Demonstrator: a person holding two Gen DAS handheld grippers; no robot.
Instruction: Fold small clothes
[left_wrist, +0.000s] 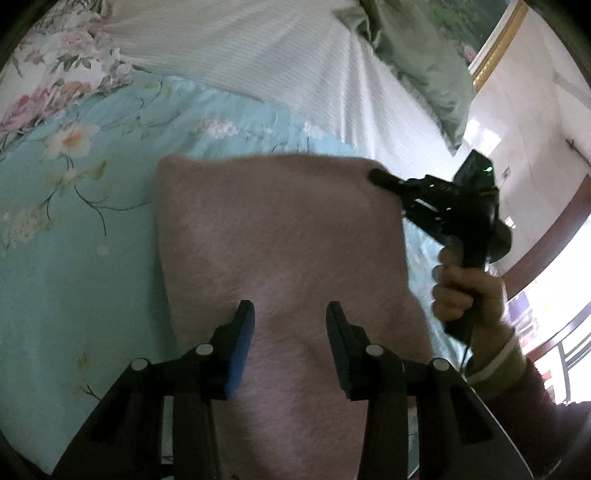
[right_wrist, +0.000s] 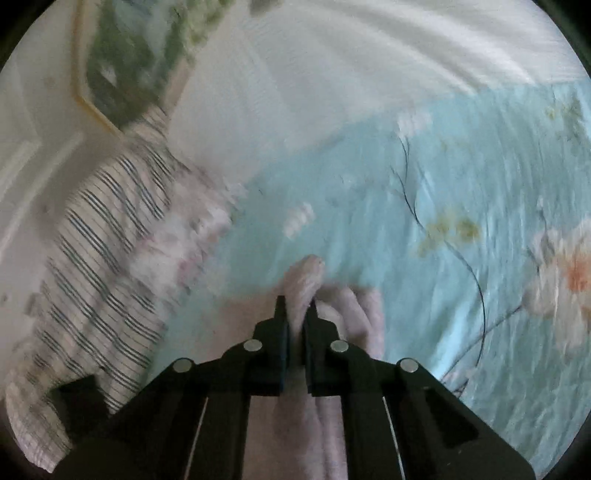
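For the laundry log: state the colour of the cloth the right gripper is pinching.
Dusty pink cloth, plain and fuzzy; clearest in the left wrist view.

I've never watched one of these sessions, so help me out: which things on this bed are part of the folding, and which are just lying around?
Part of the job:
pink garment
right gripper, clamped on a corner of the garment
left gripper, open above it

Just lying around:
floral sheet
white ribbed blanket
striped cloth
green pillow
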